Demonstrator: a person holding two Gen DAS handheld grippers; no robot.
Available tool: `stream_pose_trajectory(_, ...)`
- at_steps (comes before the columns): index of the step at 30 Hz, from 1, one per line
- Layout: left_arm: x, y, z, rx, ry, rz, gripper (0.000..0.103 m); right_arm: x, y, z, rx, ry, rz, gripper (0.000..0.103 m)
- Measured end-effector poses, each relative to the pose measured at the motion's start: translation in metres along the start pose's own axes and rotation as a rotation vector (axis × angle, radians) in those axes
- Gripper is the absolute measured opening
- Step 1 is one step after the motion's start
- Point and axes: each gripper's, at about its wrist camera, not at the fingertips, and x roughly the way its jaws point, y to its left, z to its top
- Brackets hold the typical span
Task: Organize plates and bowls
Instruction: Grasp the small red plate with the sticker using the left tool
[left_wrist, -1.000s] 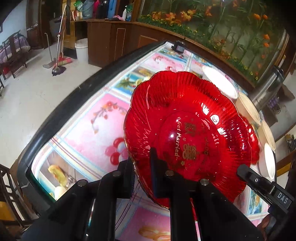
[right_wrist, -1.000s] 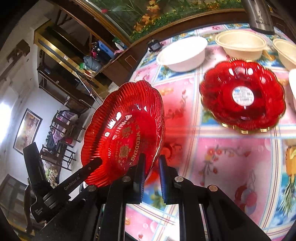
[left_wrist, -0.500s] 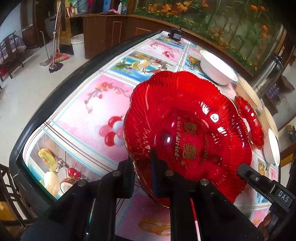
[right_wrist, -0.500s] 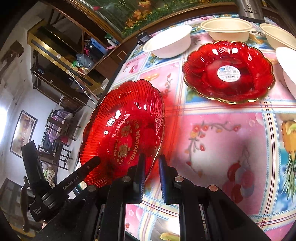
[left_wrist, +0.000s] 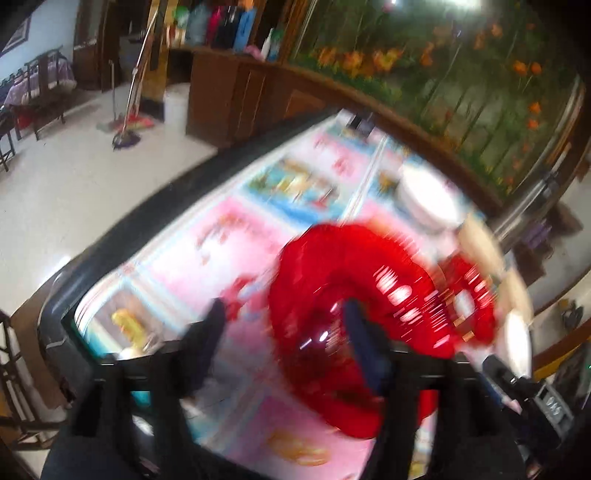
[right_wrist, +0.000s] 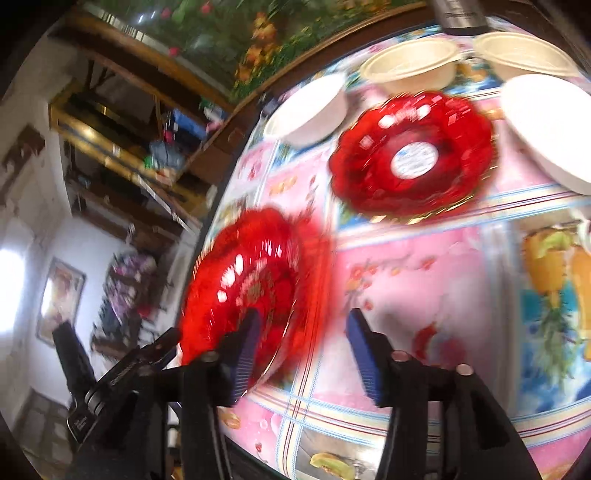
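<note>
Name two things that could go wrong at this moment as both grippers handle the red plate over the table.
1. Both the left gripper and right gripper are opening, and the tilted red plate is no longer clamped, so it may drop and crack or chip.

2. It sits near the table's dark edge, so it could slide to the floor, or skid into the second red plate and the white bowl.

Pale tile floor (left_wrist: 66, 192), wood cabinets (left_wrist: 236, 96).
</note>
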Motion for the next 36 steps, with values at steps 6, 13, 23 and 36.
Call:
stream_pose_trajectory(6,-0.005,-0.084,0.017,0.148,-0.018,-0.141,0.085,-0.039,-0.032,0.023,0.115,-0.137,0.006,0.088)
stream_pose_trajectory(13,0.055,-0.173,0.028,0.249,0.161,-0.186,0.085,-0.048,-0.066,0.053,0.24,-0.148,0.033,0.093)
stream_pose_trajectory(23,0.138,-0.219,0.032,0.235,0.354,-0.118,0.084,-0.025,-0.096,0.085,0.311,-0.107,0.051,0.09)
stream_pose_trajectory(36,0.177,-0.232,0.019,0.276,0.451,-0.046,0.051,0.002,-0.106,0.097,0.303,-0.071,-0.019,0.061)
